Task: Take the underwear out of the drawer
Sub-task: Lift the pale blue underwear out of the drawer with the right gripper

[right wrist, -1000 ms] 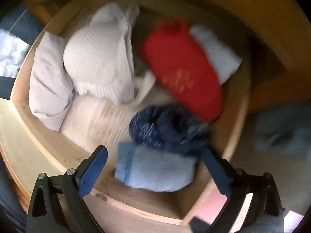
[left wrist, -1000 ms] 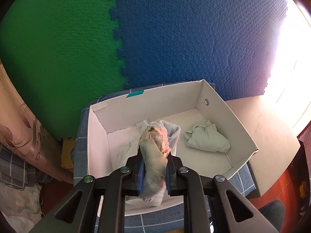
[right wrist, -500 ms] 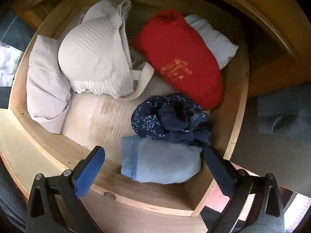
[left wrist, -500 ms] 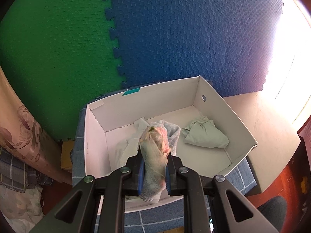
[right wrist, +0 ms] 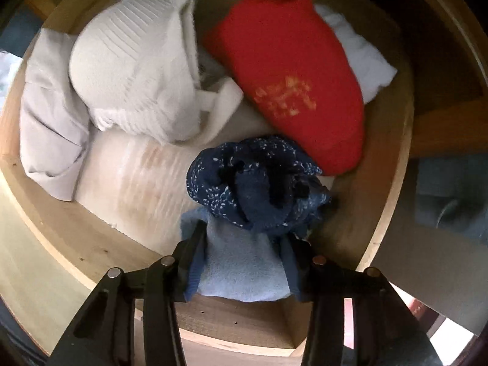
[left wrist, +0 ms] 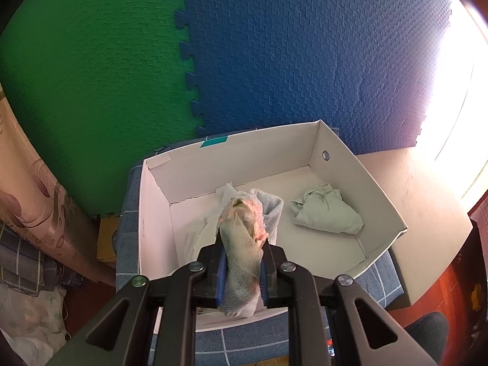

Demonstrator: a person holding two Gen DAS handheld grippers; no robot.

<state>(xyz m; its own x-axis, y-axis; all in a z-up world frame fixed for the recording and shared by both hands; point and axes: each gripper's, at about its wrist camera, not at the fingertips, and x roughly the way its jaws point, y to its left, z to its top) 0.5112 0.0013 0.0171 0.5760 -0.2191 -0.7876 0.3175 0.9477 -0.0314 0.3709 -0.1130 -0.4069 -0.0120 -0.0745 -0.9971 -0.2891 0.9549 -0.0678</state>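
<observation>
The right tool (right wrist: pixel 242 262) is closing around light blue underwear (right wrist: pixel 241 270) at the wooden drawer (right wrist: pixel 393 183)'s 6 o'clock edge. The left tool (left wrist: pixel 242 262) stays clenched on a pale mesh garment (left wrist: pixel 242 244) above a white box (left wrist: pixel 350 170).

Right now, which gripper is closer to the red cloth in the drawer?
Right. The right gripper is down in the drawer, closing around a light blue piece just in front of the red cloth. The left gripper is over the white box instead, holding a pale bundle.
</observation>
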